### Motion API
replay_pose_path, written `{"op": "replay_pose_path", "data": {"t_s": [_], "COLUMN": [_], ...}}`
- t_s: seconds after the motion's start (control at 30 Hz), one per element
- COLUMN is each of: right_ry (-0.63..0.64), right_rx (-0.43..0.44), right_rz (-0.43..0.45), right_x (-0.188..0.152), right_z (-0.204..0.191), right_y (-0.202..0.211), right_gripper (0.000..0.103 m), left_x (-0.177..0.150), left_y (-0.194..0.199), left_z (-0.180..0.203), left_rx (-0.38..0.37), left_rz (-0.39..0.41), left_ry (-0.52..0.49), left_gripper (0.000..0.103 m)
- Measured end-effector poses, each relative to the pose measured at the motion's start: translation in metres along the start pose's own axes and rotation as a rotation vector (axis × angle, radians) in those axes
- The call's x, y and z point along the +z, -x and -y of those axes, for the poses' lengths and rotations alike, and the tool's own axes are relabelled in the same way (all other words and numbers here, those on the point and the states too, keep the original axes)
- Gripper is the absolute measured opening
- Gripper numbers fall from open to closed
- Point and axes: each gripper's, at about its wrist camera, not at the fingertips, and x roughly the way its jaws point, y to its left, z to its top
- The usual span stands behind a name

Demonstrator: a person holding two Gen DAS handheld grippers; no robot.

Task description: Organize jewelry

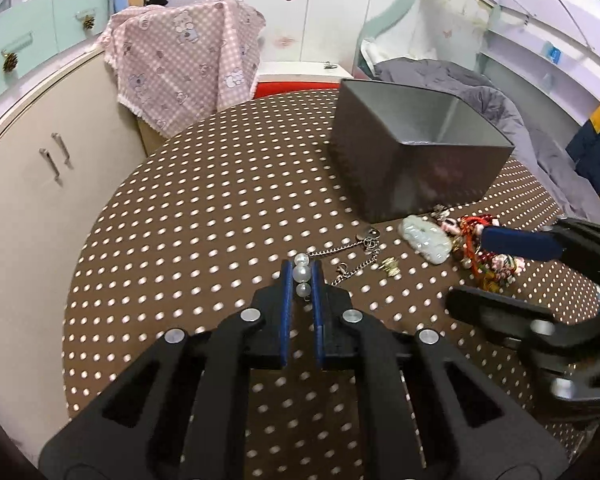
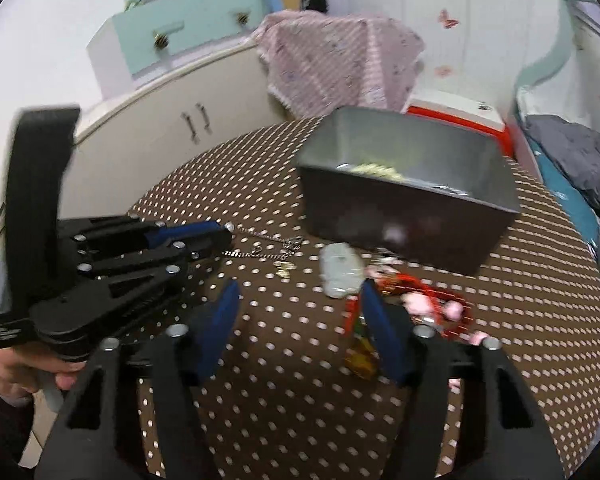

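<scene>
My left gripper point(image 1: 301, 270) is shut on a string of white pearl beads point(image 1: 302, 273) low over the brown dotted table point(image 1: 204, 208); it also shows in the right wrist view point(image 2: 224, 240). A silver chain point(image 1: 352, 254) trails from it. A pale jade pendant point(image 1: 426, 238), a small gold piece point(image 1: 390, 266) and a red and pink bead tangle point(image 1: 486, 254) lie in front of the grey box point(image 1: 412, 160). My right gripper point(image 2: 298, 300) is open, above the table near the jade pendant point(image 2: 340, 270) and red tangle point(image 2: 428, 300). The grey box point(image 2: 404, 208) holds something yellowish.
A pink checked cloth point(image 1: 184, 60) hangs over a cupboard behind the table. A red and white case point(image 1: 296, 78) stands behind the box. Grey bedding point(image 1: 500, 108) lies to the right. The table's round edge runs at the left.
</scene>
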Motion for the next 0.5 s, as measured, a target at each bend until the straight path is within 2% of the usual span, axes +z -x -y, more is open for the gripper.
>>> {"op": "replay_pose_path", "data": {"t_s": [0.13, 0.27, 0.3, 0.37, 0.5], "right_ry": [0.021, 0.004, -0.003, 0.013, 0.051], "right_rx": [0.024, -0.020, -0.023, -0.009, -0.010], "right_rz": [-0.016, -0.040, -0.033, -0.039, -0.043], "right_x": [0.006, 0.009, 0.009, 0.011, 0.010], "right_z": [-0.008, -0.007, -0.005, -0.007, -0.011], "right_y": [-0.020, -0.039, -0.039, -0.041, -0.040], "right_gripper": [0.041, 0.022, 0.022, 0.013, 0.008], "left_x": [-0.003, -0.003, -0.003, -0.003, -0.003], "left_y": [0.006, 0.009, 0.010, 0.010, 0.014], "left_z": [-0.009, -0.013, -0.014, -0.014, -0.014], "left_rx": [0.008, 0.012, 0.013, 0.011, 0.003], "left_rz": [0.006, 0.013, 0.014, 0.014, 0.022], "left_ry": [0.019, 0.027, 0.027, 0.029, 0.027], "left_gripper": [0.009, 0.009, 0.009, 0.009, 0.009]}}
